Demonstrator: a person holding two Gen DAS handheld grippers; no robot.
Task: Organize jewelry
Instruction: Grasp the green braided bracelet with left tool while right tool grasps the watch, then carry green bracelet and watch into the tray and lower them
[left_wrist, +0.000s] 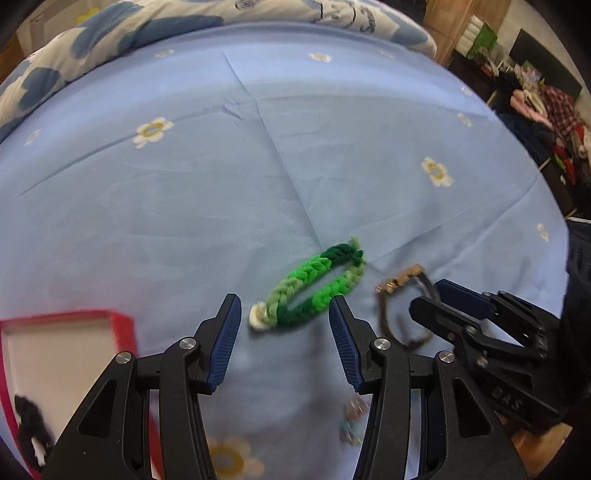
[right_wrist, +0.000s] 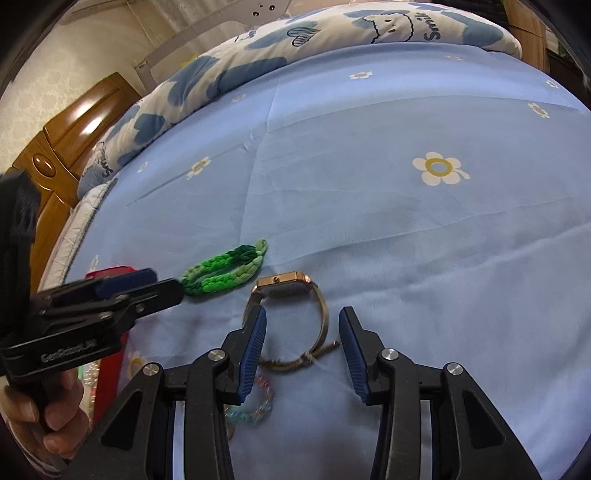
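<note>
Green braided bracelet (left_wrist: 312, 286) lies just ahead of your spread, empty left gripper (left_wrist: 284, 314), long axis toward 1 o'clock (right gripper (right_wrist: 302, 325) also spread, empty).

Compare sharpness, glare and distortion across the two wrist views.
Left wrist: motion blur smears the green braided bracelet and red box; no glare. Right wrist: sharper, watch crisp, glare on the wooden headboard. Both bow the bedsheet fisheye-style.

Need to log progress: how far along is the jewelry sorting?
Early. Done: only a dark item lies in the red box. In hand: nothing; the left gripper is open at the green braided bracelet, the right gripper open over the watch. Left: both, plus the pastel chain.
</note>
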